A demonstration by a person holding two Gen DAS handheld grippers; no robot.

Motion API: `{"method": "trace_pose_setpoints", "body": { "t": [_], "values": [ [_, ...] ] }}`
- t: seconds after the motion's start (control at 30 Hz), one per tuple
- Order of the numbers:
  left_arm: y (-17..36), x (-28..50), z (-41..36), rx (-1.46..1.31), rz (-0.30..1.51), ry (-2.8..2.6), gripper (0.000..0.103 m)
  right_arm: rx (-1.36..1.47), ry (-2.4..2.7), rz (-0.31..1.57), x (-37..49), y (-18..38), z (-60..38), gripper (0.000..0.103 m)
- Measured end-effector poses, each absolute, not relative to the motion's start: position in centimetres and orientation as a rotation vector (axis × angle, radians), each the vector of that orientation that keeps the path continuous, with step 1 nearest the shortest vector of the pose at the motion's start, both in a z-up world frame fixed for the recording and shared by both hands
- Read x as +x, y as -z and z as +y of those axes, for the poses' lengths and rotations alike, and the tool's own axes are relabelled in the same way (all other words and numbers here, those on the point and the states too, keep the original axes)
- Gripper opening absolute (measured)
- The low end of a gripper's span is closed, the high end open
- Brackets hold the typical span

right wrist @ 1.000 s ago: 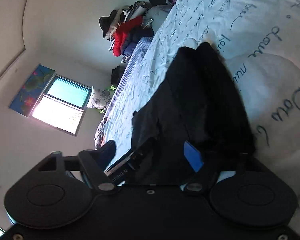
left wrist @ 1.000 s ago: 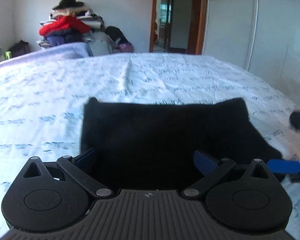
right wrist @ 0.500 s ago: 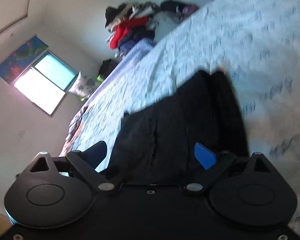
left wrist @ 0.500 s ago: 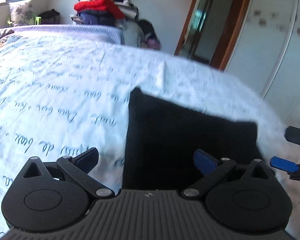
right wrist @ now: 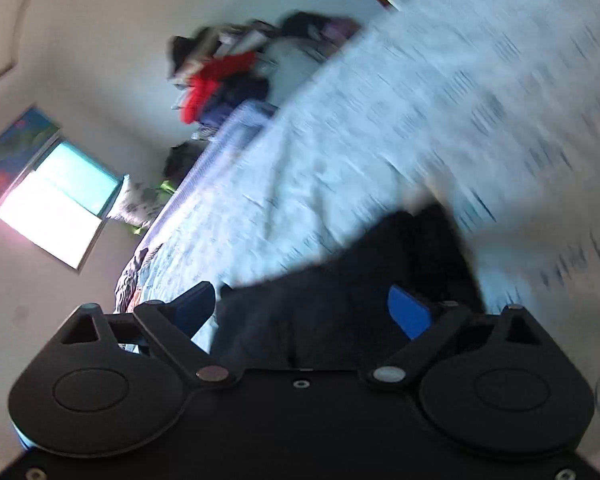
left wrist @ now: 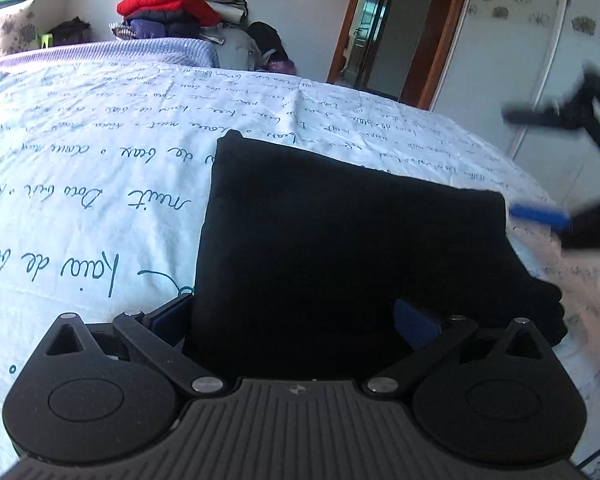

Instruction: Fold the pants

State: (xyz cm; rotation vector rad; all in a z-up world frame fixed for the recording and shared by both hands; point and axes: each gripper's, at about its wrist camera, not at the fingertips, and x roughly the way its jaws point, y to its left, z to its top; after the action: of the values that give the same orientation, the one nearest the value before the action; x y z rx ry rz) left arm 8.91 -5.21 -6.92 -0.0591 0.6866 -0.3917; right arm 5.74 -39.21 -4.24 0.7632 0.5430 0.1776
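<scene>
Your folded black pants (left wrist: pixel 352 240) lie flat near the bed's (left wrist: pixel 100 168) front edge.
Both the left gripper (left wrist: pixel 296 316) and right gripper (right wrist: pixel 300 308) hold fingers spread wide, grasping nothing, likely because the fold looks finished.

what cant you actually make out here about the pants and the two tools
- Left wrist view: the near edge of the black pants is hidden behind the left tool.
- Left wrist view: the right tool is motion-blurred and cut off by the right edge.
- Right wrist view: all smeared; the pants' folds and the bedsheet print are unreadable.
</scene>
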Motion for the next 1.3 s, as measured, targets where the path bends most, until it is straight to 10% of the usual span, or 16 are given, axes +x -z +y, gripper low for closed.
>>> {"method": "trace_pose_setpoints", "body": {
  "t": [1.3],
  "values": [
    [0.0,12.7,-7.2,0.069,0.509,0.369,0.102,0.080,0.098,0.602,6.4,3.5,-36.0,0.103]
  ]
}}
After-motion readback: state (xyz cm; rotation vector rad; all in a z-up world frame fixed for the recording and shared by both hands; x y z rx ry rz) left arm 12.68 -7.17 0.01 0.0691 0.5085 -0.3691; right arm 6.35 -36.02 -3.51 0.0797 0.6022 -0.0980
